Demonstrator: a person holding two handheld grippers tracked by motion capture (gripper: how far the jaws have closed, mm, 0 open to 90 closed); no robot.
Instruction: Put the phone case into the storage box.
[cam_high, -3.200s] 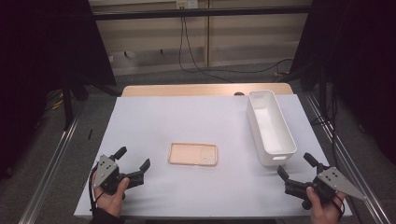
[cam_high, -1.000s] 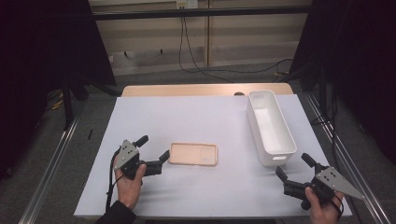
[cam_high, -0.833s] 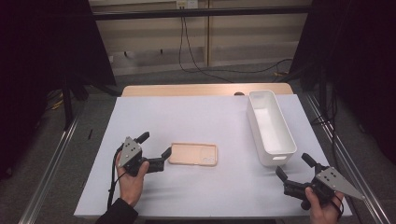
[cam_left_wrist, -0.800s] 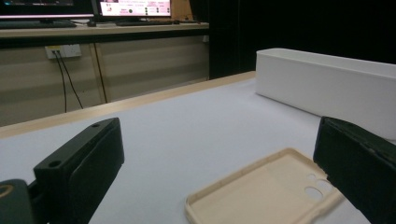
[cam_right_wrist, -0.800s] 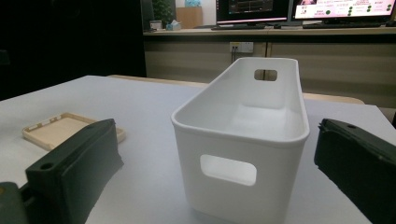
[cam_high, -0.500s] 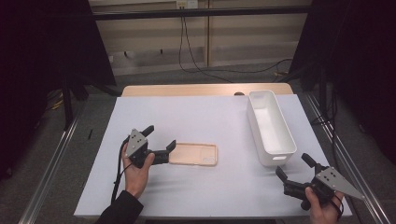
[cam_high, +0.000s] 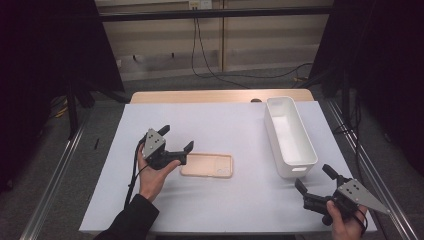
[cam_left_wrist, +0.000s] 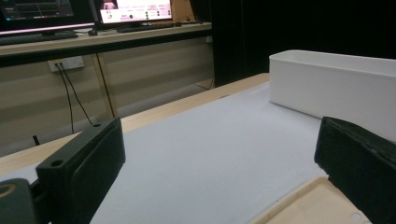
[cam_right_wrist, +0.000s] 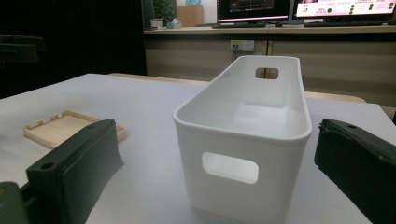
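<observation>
Left gripper (cam_high: 176, 145), fingers apart, sits at the beige phone case's (cam_high: 207, 165) near end on the worktop (cam_high: 225, 125); that thin, flat edge could slide away instead of being caught.

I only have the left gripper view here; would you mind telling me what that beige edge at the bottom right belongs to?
Observer: It is a beige phone case lying flat on the white table cover, just right of the left gripper.
Operator: Thank you. Is the white bin holding anything?
Observer: The white bin looks empty in the right gripper view.
Operator: And where is the other gripper?
Observer: The right gripper sits open near the table's front right corner, in front of the bin.
</observation>
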